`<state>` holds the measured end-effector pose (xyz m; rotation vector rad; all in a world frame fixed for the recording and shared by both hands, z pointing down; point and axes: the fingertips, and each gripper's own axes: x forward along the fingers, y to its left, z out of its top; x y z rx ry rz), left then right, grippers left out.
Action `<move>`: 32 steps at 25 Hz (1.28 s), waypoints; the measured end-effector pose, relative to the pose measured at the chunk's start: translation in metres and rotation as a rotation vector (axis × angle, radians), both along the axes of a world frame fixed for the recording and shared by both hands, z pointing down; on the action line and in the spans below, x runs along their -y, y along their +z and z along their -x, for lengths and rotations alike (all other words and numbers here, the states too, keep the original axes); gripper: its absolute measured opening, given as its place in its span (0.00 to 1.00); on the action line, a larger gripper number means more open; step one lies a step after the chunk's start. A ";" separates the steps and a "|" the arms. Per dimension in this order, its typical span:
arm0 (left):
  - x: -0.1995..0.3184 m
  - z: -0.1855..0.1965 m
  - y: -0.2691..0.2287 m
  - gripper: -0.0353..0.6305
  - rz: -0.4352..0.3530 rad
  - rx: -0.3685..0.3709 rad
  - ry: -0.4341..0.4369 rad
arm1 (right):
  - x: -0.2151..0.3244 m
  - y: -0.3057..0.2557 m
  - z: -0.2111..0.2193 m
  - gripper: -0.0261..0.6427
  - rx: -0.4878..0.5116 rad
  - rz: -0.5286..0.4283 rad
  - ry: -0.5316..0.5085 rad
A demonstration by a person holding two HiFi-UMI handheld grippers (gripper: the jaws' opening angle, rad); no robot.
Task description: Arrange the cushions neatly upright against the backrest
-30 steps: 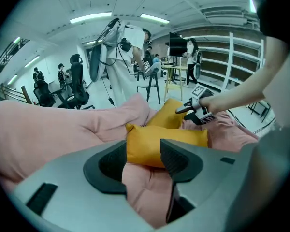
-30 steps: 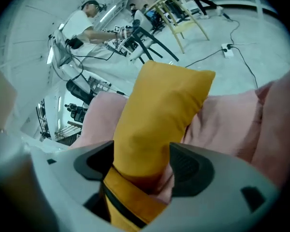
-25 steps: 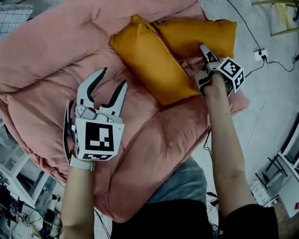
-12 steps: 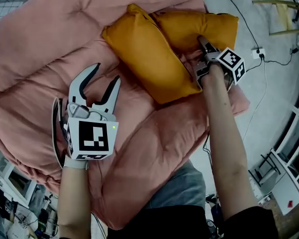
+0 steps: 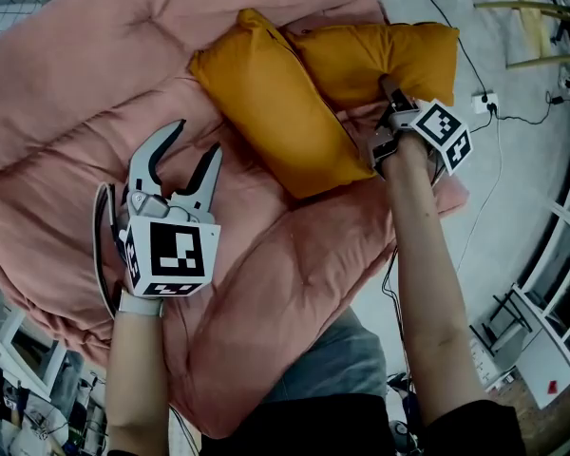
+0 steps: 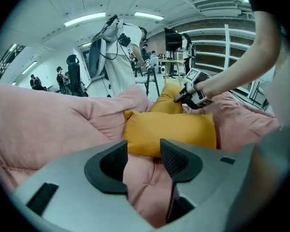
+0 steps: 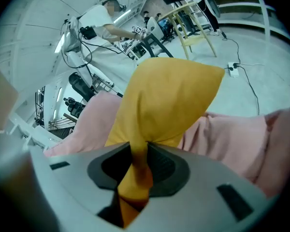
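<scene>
Orange cushions (image 5: 275,112) (image 5: 380,60), pink quilted sofa (image 5: 76,93), black-and-white marker cube (image 5: 171,256), grey left hand-held gripper (image 5: 195,141)

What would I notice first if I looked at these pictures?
The bright orange left cushion and right cushion lie touching on the pink sofa, near the top of the head view. The right gripper, whose jaws have just been closing, pinches the right cushion's edge. The left gripper hangs open over the sofa's seat.

Pink sofa (image 5: 85,103) (bearing two orange cushions (image 5: 271,112))
</scene>
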<state>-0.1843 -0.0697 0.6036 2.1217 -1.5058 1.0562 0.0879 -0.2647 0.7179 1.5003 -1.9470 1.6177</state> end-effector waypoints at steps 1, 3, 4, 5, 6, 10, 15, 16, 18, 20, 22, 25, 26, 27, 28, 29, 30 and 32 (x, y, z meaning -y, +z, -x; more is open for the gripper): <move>0.000 0.001 0.000 0.38 -0.003 -0.003 -0.002 | 0.001 -0.005 -0.003 0.19 -0.013 -0.018 -0.007; -0.001 0.000 -0.002 0.38 -0.011 -0.004 -0.003 | 0.003 -0.019 -0.010 0.19 -0.034 -0.048 -0.034; -0.001 -0.001 -0.004 0.38 -0.017 -0.002 0.000 | 0.004 -0.027 -0.014 0.19 -0.041 -0.063 -0.051; 0.000 -0.004 -0.005 0.38 -0.023 0.001 0.007 | 0.005 -0.036 -0.017 0.18 -0.049 -0.078 -0.069; 0.001 -0.006 -0.006 0.38 -0.029 0.004 0.016 | 0.007 -0.046 -0.021 0.18 -0.057 -0.096 -0.088; -0.002 -0.015 -0.003 0.38 -0.031 0.015 0.055 | 0.009 -0.082 -0.028 0.17 -0.088 -0.162 -0.160; -0.002 -0.023 -0.008 0.38 -0.057 0.002 0.077 | 0.007 -0.129 -0.032 0.16 -0.128 -0.214 -0.263; -0.002 -0.023 -0.009 0.38 -0.059 -0.005 0.075 | 0.005 -0.138 -0.032 0.16 -0.132 -0.221 -0.285; 0.000 -0.024 -0.010 0.38 -0.062 -0.017 0.071 | 0.000 -0.156 -0.029 0.15 -0.137 -0.234 -0.339; 0.001 -0.024 -0.011 0.38 -0.064 -0.021 0.069 | -0.008 -0.172 -0.022 0.15 -0.142 -0.246 -0.404; 0.001 -0.024 -0.013 0.38 -0.070 -0.026 0.069 | -0.019 -0.184 -0.010 0.15 -0.141 -0.250 -0.473; 0.000 -0.025 -0.020 0.38 -0.087 -0.041 0.070 | -0.041 -0.192 0.014 0.14 -0.119 -0.244 -0.575; -0.001 -0.026 -0.021 0.38 -0.091 -0.045 0.074 | -0.050 -0.192 0.023 0.14 -0.110 -0.240 -0.610; -0.003 -0.027 -0.023 0.38 -0.092 -0.047 0.080 | -0.060 -0.190 0.033 0.14 -0.104 -0.236 -0.646; -0.005 -0.029 -0.023 0.38 -0.092 -0.048 0.087 | -0.070 -0.188 0.043 0.14 -0.101 -0.229 -0.682; -0.006 -0.030 -0.023 0.38 -0.091 -0.048 0.094 | -0.081 -0.185 0.054 0.14 -0.097 -0.221 -0.718; -0.006 -0.031 -0.024 0.38 -0.091 -0.051 0.100 | -0.092 -0.183 0.064 0.14 -0.090 -0.214 -0.753; -0.004 -0.031 -0.027 0.38 -0.098 -0.070 0.099 | -0.113 -0.178 0.087 0.13 -0.075 -0.206 -0.824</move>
